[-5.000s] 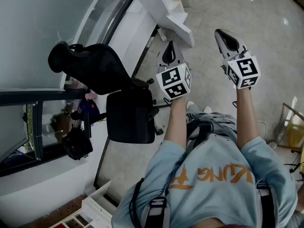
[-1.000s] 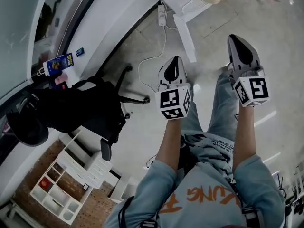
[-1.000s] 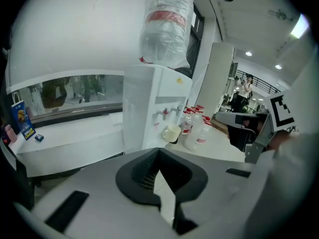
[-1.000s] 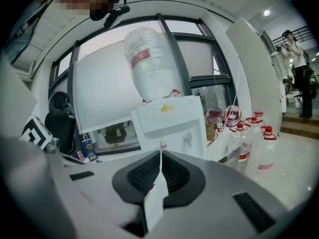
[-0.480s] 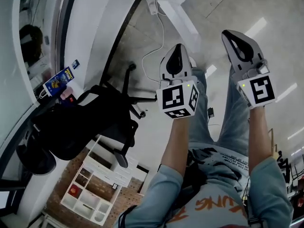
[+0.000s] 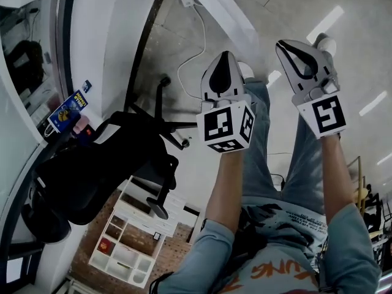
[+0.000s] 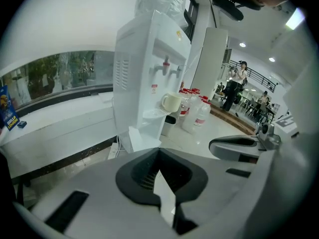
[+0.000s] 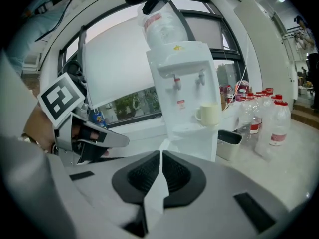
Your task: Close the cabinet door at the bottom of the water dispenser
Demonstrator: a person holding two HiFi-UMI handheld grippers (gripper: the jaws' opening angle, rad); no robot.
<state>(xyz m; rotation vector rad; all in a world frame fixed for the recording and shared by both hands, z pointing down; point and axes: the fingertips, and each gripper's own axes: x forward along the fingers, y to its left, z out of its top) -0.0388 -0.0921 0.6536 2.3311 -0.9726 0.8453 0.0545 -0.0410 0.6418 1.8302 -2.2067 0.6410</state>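
The white water dispenser (image 7: 149, 73) stands ahead with a bottle on top and also fills the middle of the right gripper view (image 8: 187, 98). At its foot a white panel (image 7: 137, 138) juts out toward me; it looks like the open cabinet door. My left gripper (image 7: 159, 151) is shut and empty, well short of the dispenser. So is my right gripper (image 8: 160, 153). In the head view the left gripper (image 6: 225, 55) and the right gripper (image 6: 282, 45) are held side by side over the floor. Each gripper view shows the other gripper beside it.
A cream mug (image 7: 171, 102) sits on the drip tray. Several water bottles (image 8: 271, 123) and a small bin (image 8: 230, 143) stand right of the dispenser. A black office chair (image 6: 104, 158), a white shelf unit (image 6: 131, 244) and a floor cable (image 6: 196, 35) lie to my left.
Both grippers have sunk lower, still side by side. The head view has swung from the chair and wall, and the dispenser's top with the mug has slid out of its upper edge.
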